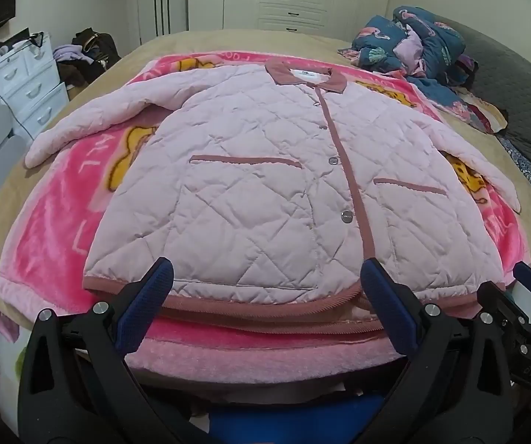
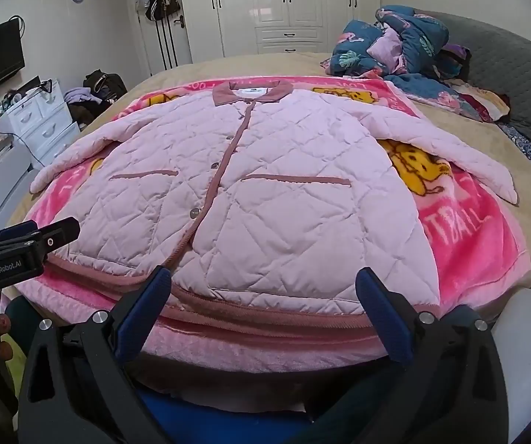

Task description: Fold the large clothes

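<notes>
The jacket [image 1: 250,192] is pale pink with a diamond quilt pattern, and its collar [image 1: 299,76], placket, pocket edges and hem are dusty rose. The blanket [image 1: 54,229] under it is bright pink with yellow cartoon figures and pale letters. The bed cover [image 2: 461,125] is beige. The crumpled quilt [image 2: 395,44] is dark teal with pink flamingos. Each hand-held gripper [image 1: 265,296] is black with blue pads.

Bed [image 1: 199,39]: pink blanket [image 1: 54,222], bedding heap [image 1: 413,44].

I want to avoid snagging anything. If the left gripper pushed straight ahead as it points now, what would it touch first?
Most likely the pink quilted jacket: the open left gripper points at its ribbed hem, left of the button placket. Depth is unclear; if held high, it might pass above the hem onto the quilted front.
</notes>
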`<state>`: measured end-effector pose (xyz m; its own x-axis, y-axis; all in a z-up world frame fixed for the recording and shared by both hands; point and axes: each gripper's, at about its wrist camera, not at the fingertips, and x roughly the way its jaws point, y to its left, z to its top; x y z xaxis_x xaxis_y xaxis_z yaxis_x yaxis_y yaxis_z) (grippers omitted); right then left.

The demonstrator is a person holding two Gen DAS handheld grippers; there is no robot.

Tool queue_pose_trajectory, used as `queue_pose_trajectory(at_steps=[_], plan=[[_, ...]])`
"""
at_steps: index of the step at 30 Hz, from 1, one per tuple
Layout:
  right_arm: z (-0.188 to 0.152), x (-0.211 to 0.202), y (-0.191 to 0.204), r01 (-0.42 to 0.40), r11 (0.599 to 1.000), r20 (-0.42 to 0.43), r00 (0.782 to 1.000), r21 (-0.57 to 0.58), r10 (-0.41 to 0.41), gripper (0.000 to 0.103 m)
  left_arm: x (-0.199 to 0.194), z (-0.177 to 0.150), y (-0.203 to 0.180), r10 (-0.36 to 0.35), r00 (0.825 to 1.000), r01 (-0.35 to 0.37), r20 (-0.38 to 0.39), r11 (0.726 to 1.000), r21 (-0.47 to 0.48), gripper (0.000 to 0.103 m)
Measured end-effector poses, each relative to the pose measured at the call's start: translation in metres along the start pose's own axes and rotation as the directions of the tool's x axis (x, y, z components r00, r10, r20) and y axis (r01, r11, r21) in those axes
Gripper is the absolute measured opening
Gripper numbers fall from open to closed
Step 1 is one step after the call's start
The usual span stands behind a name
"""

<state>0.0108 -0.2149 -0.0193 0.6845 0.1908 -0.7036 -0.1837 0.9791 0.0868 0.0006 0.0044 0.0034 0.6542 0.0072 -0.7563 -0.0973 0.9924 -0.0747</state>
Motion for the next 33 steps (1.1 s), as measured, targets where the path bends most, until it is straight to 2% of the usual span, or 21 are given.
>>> queue_pose_trajectory(at_steps=[33], plan=[[0.0046,0.0002,-0.0007,0.005,1.000,0.020,1.000,-0.006,-0.005,0.099,0.0052,-0.0026,-0.0021,0.002,1.000,-0.002,-0.004,1.000,0.010,0.095]])
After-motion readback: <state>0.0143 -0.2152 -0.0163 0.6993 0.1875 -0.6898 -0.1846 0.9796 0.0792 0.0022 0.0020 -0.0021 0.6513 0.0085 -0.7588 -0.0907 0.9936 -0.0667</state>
